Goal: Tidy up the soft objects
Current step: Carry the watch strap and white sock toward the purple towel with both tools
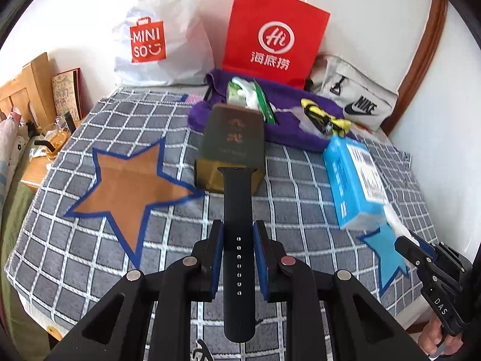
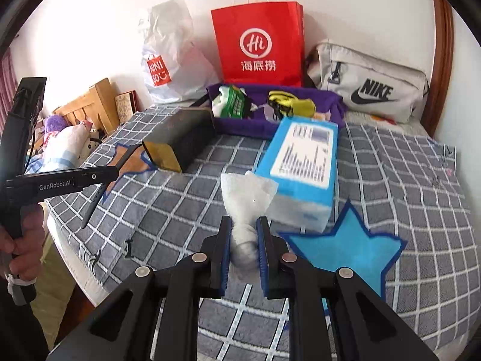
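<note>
My left gripper (image 1: 238, 231) is shut on a dark navy watch strap (image 1: 238, 210) with a row of holes, held above the grey checked bedspread (image 1: 270, 180) right of the brown star patch (image 1: 129, 192). My right gripper (image 2: 244, 225) is shut on a crumpled white tissue (image 2: 246, 198), held above the bedspread (image 2: 405, 180) left of the blue star patch (image 2: 345, 246). The left gripper with the hanging strap (image 2: 93, 201) shows at the left of the right wrist view. The right gripper shows at the lower right of the left wrist view (image 1: 402, 242).
A dark box with a gold end (image 1: 231, 147) and a blue box (image 1: 354, 180) lie on the bed. A purple towel (image 1: 288, 126) holds a green packet and a yellow item. A Miniso bag (image 1: 156, 36), a red paper bag (image 1: 273, 36) and a Nike bag (image 1: 354, 96) line the wall.
</note>
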Available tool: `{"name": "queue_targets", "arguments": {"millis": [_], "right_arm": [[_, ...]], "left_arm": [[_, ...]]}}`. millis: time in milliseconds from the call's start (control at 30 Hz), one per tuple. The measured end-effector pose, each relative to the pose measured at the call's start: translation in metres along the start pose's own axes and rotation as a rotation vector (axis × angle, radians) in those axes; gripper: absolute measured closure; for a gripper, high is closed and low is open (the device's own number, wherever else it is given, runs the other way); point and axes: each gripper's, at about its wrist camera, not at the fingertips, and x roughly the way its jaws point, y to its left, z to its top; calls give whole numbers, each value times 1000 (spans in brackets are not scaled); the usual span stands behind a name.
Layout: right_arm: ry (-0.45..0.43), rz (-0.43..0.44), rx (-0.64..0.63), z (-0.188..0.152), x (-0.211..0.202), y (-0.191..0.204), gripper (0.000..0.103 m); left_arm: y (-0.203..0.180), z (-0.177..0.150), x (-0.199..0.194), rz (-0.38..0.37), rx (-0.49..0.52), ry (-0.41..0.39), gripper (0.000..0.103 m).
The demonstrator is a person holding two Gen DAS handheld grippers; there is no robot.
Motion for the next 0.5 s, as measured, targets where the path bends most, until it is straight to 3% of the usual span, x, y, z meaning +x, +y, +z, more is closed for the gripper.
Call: {"name": "queue_targets", "arguments": {"millis": [500], "right_arm": [[-67, -20, 10, 100, 30, -35, 87]], "left_arm": [[-12, 86, 25, -16, -9, -40, 84]]}}
